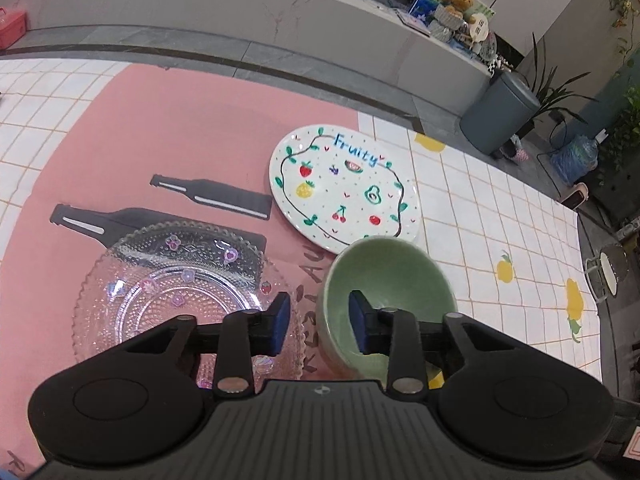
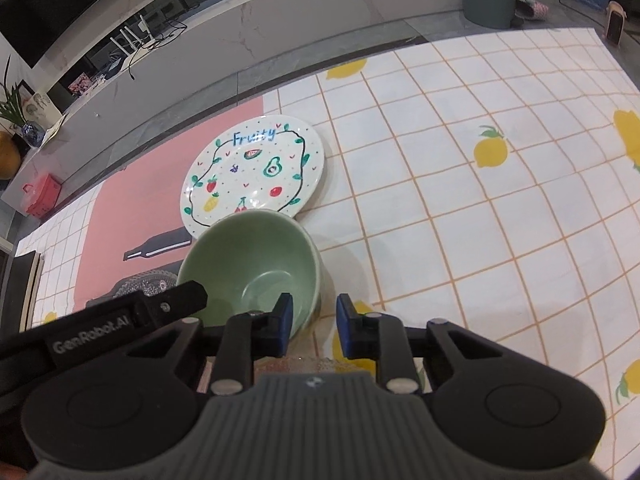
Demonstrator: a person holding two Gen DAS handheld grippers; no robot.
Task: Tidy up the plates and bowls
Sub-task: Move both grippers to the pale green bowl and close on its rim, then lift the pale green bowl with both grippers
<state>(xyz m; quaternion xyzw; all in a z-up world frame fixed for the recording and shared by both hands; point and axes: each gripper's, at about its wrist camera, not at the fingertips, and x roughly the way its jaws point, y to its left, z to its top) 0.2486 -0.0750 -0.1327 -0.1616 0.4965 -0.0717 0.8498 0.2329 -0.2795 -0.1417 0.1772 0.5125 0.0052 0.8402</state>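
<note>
Closest to me are my two grippers, both angled down at the table. My left gripper sits with its jaws partly apart, straddling the left wall of the green bowl: one blue pad is inside the bowl, the other outside over the clear glass plate. There's still a gap on both sides, so it isn't clamping anything.

My right gripper is narrower, jaws a little apart, straddling the bowl's right rim. The left pad is inside the bowl, the right pad outside over the tablecloth. Can't tell for sure if the inner pad is touching the wall, but I don't see it pinched. From this side the tip of my left gripper pokes in over the opposite edge of the bowl.

The bowl stands upright and empty, where the pink placemat meets the lemon-print cloth. The glass plate is just to its left on the mat. Right behind the bowl is the white plate with painted fruit, the bowl's far rim overlapping its near edge in view.

Further back there's a grey ledge.
</note>
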